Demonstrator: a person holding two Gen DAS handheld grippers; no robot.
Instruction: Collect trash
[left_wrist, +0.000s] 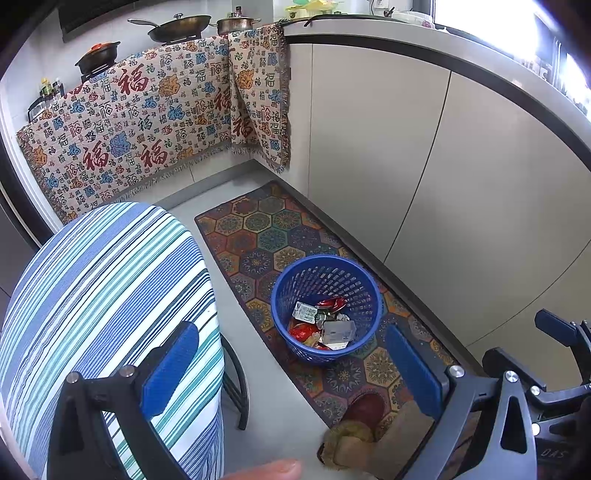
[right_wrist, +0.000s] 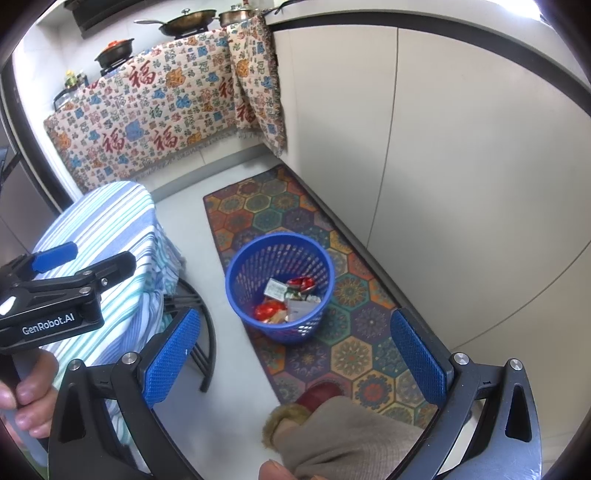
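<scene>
Left wrist view
Left gripper (left_wrist: 291, 369): fingers spread wide, empty.
Basket (left_wrist: 364, 273): blue, on patterned mat (left_wrist: 255, 236), ahead between the fingers; wrappers (left_wrist: 323, 325) inside.

Right wrist view
Right gripper (right_wrist: 295, 360): fingers apart, empty.
Basket (right_wrist: 240, 291): ahead between the fingers, holding the wrappers (right_wrist: 288, 301).

One blue basket (right_wrist: 279, 286) on one hexagon-patterned rug (right_wrist: 347, 314); beside it, one striped-cloth table (right_wrist: 110, 236); behind it, three lidded pans (right_wrist: 186, 20).
</scene>
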